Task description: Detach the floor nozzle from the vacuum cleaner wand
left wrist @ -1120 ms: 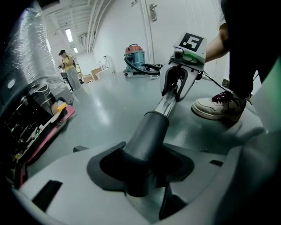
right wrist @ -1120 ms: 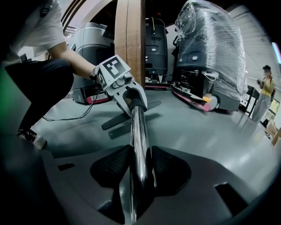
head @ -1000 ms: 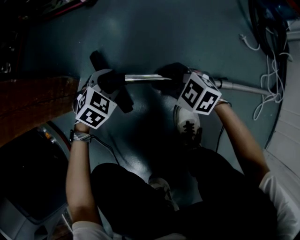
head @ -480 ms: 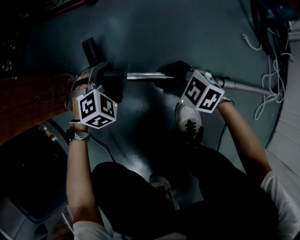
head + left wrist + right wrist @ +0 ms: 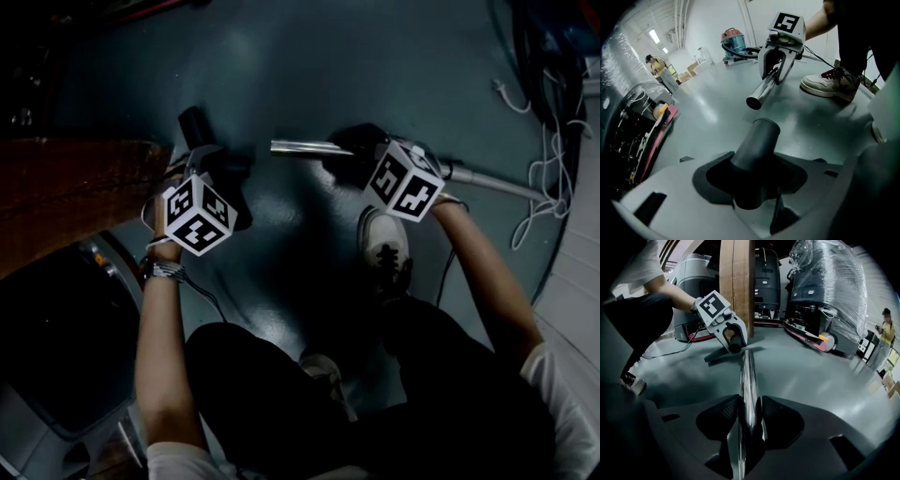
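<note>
In the head view, your left gripper (image 5: 217,167) holds the floor nozzle (image 5: 194,127) just beside the wooden post. A gap of bare floor (image 5: 281,56) lies between it and the open end of the chrome wand (image 5: 305,147), which your right gripper (image 5: 354,152) clamps. In the left gripper view, the nozzle's neck (image 5: 757,140) sits pinched between the pads, its mouth facing the wand (image 5: 759,96) but apart from it. In the right gripper view, the pads close tight on the wand (image 5: 749,380). The joint looks parted, so draw the nozzle straight along the tube's line, without twisting, and hold the wand steady.
</note>
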